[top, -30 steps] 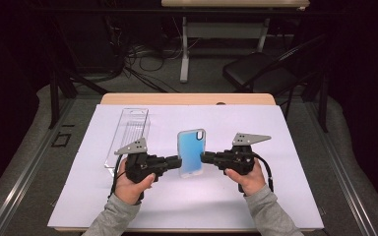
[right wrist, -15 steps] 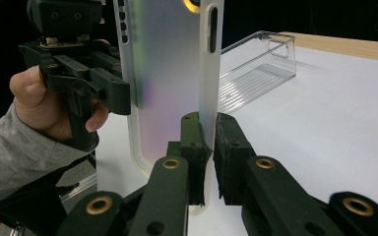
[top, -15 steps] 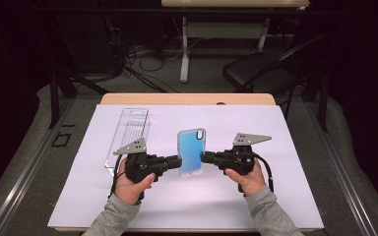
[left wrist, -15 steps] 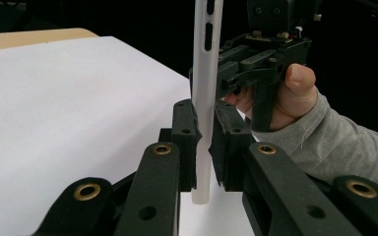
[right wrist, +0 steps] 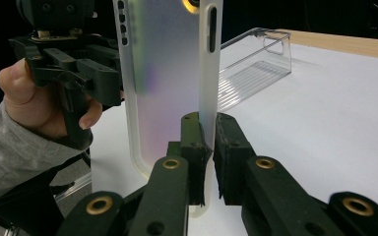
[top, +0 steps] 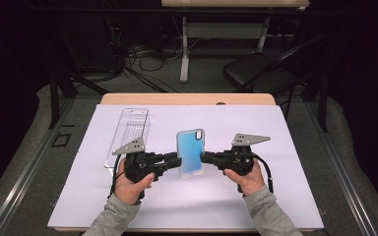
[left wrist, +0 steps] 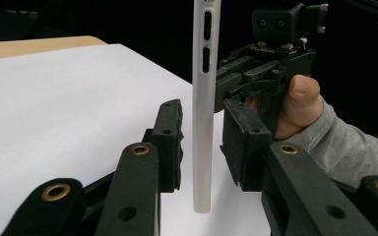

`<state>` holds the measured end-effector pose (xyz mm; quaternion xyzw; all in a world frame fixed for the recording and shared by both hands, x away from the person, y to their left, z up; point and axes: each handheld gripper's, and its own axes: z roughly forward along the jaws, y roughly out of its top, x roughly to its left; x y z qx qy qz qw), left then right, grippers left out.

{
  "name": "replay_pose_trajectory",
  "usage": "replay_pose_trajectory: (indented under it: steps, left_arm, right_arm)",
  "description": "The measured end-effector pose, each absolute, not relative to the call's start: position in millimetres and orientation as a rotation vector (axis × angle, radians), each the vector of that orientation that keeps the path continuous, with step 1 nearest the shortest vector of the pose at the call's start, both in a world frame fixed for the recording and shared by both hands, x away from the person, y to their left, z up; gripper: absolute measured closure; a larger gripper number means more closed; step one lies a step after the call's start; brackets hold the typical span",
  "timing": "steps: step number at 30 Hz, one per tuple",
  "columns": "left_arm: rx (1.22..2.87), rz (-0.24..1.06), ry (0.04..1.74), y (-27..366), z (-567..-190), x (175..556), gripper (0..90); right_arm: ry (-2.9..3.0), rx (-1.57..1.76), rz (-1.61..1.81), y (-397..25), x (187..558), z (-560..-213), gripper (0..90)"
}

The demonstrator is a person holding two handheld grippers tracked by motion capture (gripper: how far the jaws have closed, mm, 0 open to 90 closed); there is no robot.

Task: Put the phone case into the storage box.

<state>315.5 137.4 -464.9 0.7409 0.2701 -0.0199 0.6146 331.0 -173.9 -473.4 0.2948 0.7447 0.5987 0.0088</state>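
Note:
A translucent blue phone case (top: 190,152) is held upright above the white sheet, between the two grippers. My right gripper (top: 204,158) is shut on the case's edge (right wrist: 204,78), its pads pinching the rim low down (right wrist: 204,129). My left gripper (top: 177,161) stands open at the case's opposite edge. In the left gripper view its jaws (left wrist: 202,115) straddle the thin white rim (left wrist: 204,128), with a small gap on each side. The other hand and gripper (left wrist: 263,73) show behind the case.
A clear plastic package shell (top: 130,133) lies on the white sheet (top: 275,196) to the left, behind my left hand. The wooden table edge (top: 187,99) runs along the far side. A black chair (top: 256,73) and cables stand on the floor beyond.

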Motion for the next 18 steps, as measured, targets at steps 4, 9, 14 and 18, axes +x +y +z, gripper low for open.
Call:
replay_pose_trajectory:
  steps: [4, 9, 14, 18]
  left_arm:
    - [1.701, -0.032, 0.636, 137.6, -464.9, 315.9, 61.7]
    - [1.701, 0.02, 0.651, 137.2, -465.6, 316.6, 55.5]
    - [1.704, 0.068, 0.678, 137.0, -466.6, 317.8, 51.6]
    - [1.715, 0.106, 0.691, 136.8, -467.4, 318.6, 50.3]
  right_arm:
    - [2.319, 0.943, 1.844, -175.3, 332.0, -474.3, 84.1]
    - [2.282, 0.987, 1.814, -176.4, 333.0, -475.8, 84.1]
    - [2.237, 1.036, 1.755, -178.2, 332.9, -475.8, 84.1]
    - [2.185, 1.06, 1.71, -178.1, 332.1, -475.5, 84.1]
